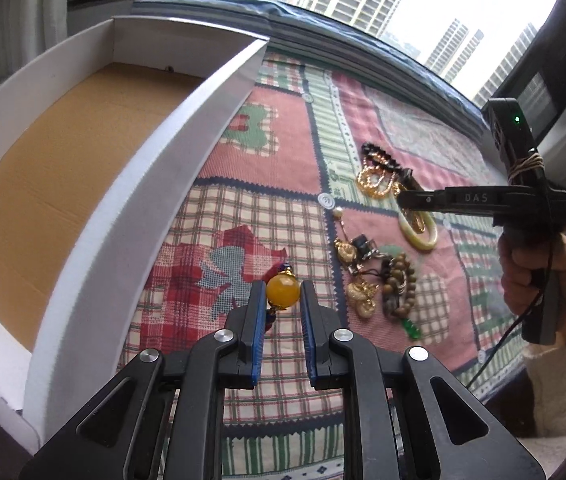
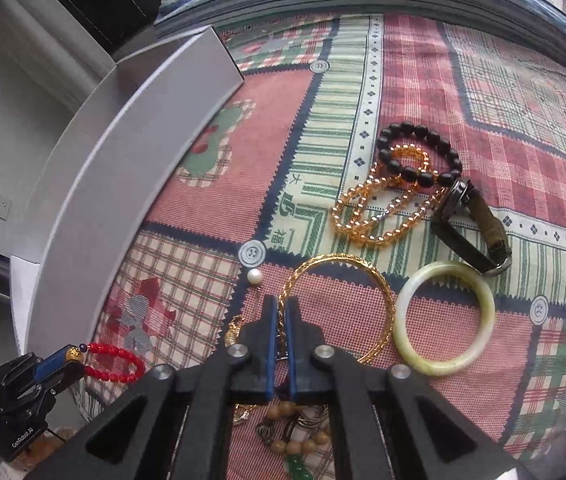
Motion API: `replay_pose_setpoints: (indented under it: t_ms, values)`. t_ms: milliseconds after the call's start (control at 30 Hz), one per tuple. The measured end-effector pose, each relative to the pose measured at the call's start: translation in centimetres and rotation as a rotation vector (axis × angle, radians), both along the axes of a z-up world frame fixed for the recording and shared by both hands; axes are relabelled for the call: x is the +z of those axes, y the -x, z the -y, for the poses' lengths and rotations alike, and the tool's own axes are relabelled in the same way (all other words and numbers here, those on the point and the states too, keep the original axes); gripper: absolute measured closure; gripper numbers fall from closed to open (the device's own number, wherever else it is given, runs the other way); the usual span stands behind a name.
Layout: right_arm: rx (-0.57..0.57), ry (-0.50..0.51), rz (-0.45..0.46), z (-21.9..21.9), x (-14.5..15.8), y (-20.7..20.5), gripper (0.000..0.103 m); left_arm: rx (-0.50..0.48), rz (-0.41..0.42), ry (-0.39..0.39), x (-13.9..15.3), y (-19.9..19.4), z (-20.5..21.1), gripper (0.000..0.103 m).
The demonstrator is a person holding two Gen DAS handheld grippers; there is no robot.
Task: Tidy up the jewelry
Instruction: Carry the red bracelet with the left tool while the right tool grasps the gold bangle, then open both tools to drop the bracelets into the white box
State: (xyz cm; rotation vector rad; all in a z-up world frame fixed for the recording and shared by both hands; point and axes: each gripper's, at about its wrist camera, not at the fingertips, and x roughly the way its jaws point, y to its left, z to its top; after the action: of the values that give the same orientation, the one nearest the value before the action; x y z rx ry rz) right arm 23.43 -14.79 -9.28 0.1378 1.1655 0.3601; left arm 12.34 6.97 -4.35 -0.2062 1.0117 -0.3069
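Note:
My left gripper (image 1: 282,294) is shut on a red bead bracelet, gripping its large amber bead (image 1: 282,290) above the cloth beside the box; the red beads (image 2: 117,362) show in the right wrist view. My right gripper (image 2: 281,312) is shut on a gold chain bracelet (image 2: 379,280) lying on the patchwork cloth. The white box (image 1: 155,184) with a brown cardboard floor stands left. Nearby lie a jade bangle (image 2: 487,312), black bead bracelet (image 2: 423,148), amber bead strand (image 2: 379,216), a watch (image 2: 471,224) and a pearl (image 2: 254,277).
A heap of wooden beads, gold pieces and a green pendant (image 1: 387,284) lies near the cloth's front. The patchwork cloth (image 1: 283,208) covers the surface up to a window ledge behind. The person's right hand (image 1: 547,276) holds the right gripper.

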Motion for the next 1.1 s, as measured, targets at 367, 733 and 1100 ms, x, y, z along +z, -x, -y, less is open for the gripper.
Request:
replay_pose_setpoints:
  t_ms: [367,733,1100]
  values:
    - [0.219,-0.129,0.21,-7.9,13.1,2.3,0.099,0.178,0.199,-0.084,10.9,1.0,-6.7,0.088]
    - [0.458,-0.107,0.237,-23.9,12.2,0.4,0.098,0.396,0.078,-0.227,5.1,-1.0,-14.8,0.088]
    - [0.396,-0.052,0.206,-24.2,8.0,0.3,0.048,0.404,0.06,-0.282,0.4,0.3,-13.8,0.03]
